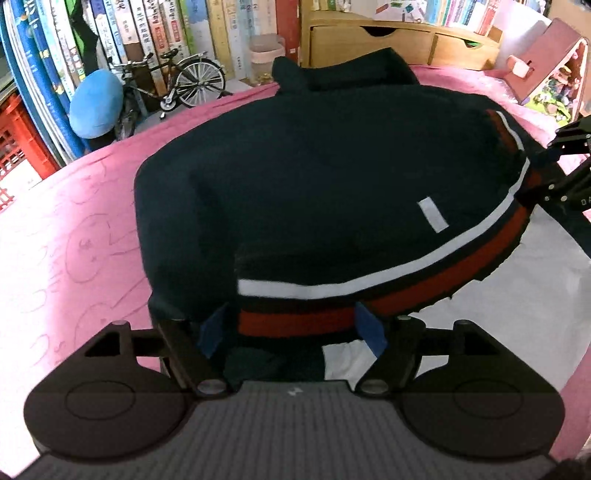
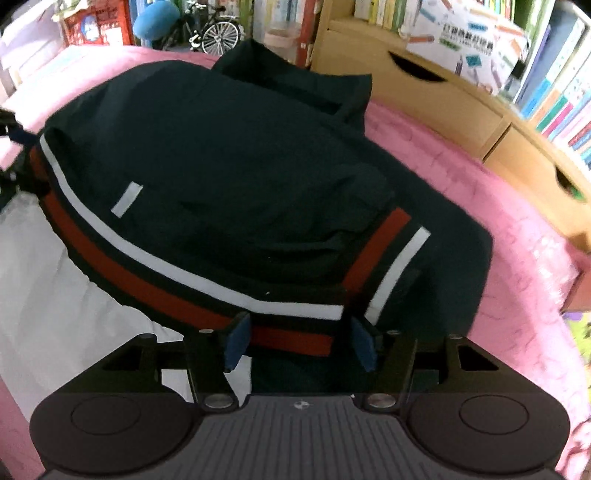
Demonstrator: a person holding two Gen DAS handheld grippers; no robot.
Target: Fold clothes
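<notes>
A dark navy sweater [image 1: 314, 166] with a white and red striped hem lies on the pink cloth [image 1: 74, 229]. Its sleeves are folded in over the body. My left gripper [image 1: 293, 328] stands open around the striped hem [image 1: 295, 321] at the sweater's near left end. My right gripper [image 2: 299, 341] stands open around the hem [image 2: 291, 338] at the near right end, beside a folded striped cuff [image 2: 399, 262]. The right gripper also shows in the left wrist view [image 1: 565, 155] at the far right edge. I cannot tell whether the pads touch the fabric.
A white sheet [image 1: 517, 302] lies under the hem on the pink cloth. Behind stand bookshelves [image 1: 110, 29], a model bicycle [image 1: 173, 85], a blue plush [image 1: 96, 103], wooden drawers [image 2: 443, 85] and a pink toy house [image 1: 546, 62].
</notes>
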